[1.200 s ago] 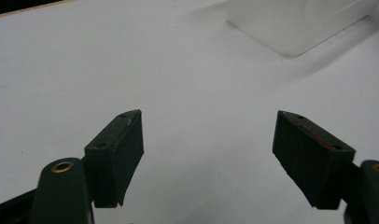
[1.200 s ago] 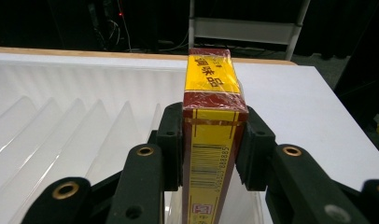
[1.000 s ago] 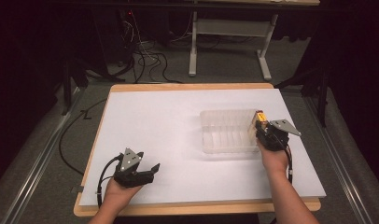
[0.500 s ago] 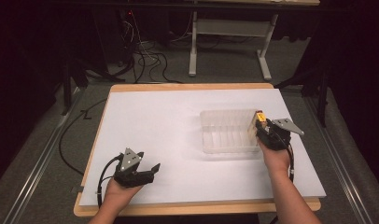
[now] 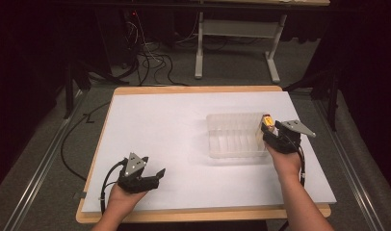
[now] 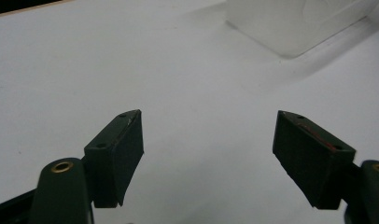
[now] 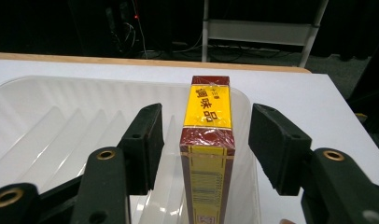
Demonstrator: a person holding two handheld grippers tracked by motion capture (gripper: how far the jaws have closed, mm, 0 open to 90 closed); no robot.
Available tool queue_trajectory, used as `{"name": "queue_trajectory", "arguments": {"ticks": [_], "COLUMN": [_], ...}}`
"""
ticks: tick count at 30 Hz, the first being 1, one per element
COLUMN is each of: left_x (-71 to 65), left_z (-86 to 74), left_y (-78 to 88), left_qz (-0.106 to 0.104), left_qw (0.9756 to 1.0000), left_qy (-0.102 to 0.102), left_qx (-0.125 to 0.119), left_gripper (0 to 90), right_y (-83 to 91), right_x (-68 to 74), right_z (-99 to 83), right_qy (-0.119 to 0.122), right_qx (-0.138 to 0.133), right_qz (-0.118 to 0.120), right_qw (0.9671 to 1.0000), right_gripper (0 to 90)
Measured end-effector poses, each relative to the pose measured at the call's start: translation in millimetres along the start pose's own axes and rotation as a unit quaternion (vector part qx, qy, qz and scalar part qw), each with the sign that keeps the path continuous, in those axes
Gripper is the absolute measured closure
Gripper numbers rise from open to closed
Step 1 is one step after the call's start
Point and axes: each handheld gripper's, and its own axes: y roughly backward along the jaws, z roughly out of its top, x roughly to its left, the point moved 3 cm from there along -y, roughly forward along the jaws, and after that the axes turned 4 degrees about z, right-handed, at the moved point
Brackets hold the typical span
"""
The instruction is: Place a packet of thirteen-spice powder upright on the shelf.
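Right gripper view: jaws of the right gripper [image 7: 204, 149] have just been opening, and the yellow-and-maroon seasoning box [image 7: 207, 154] now stands between them with a clear gap on both sides, so no pad contact. Read: box has been let go, standing upright in the end slot of the clear plastic slotted tray [image 7: 47, 126], right part of that frame. Placement step looks done; retract is probably next. Risk: a narrow box on its end could tip if a jaw clips it on the way out.

High view: same box [image 5: 267, 121] sits at the tray's [image 5: 232, 137] right end, center-right of frame, right gripper [image 5: 270, 132] just behind it. Compared with a second ago both hands sit in practically the same spots.

Left gripper [image 6: 208, 154] is parked lower left on the white table sheet [image 5: 160, 125], jaws apart, nothing between them.

Writing: three Chinese characters down the box top, 调味品 ("seasoning"). Smaller print above is too small to read. No brand legible.
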Motion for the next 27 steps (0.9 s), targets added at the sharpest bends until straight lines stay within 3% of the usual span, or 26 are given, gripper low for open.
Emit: {"name": "queue_trajectory", "arguments": {"ticks": [10, 17, 22, 27], "left_x": [-1.3, -3.0, -6.1, -13.7], "left_z": [-1.6, -2.7, -3.1, -5.0], "left_y": [-1.5, -1.3, -0.2, 1.4], "left_qz": [-0.002, -0.004, -0.008, -0.018], "left_qw": [1.0, 1.0, 1.0, 0.9998], "left_qy": [0.001, -0.002, 0.0, 0.004], "left_qx": [0.002, 0.003, 0.004, 0.006], "left_gripper": [25.1, 25.1, 25.1, 25.0], "right_y": [16.0, 34.0, 49.9, 65.6], "right_x": [0.1, 2.0, 13.8, 35.0], "right_z": [1.9, 0.2, -2.7, -13.2], "right_qy": [0.002, 0.005, 0.003, 0.03], "right_qx": [0.004, 0.009, 0.008, 0.016], "right_qz": [0.017, 0.047, 0.084, 0.121], "right_qw": [0.9998, 0.9989, 0.9964, 0.9921], "right_gripper": [41.6, 35.4, 26.0, 21.0]}}
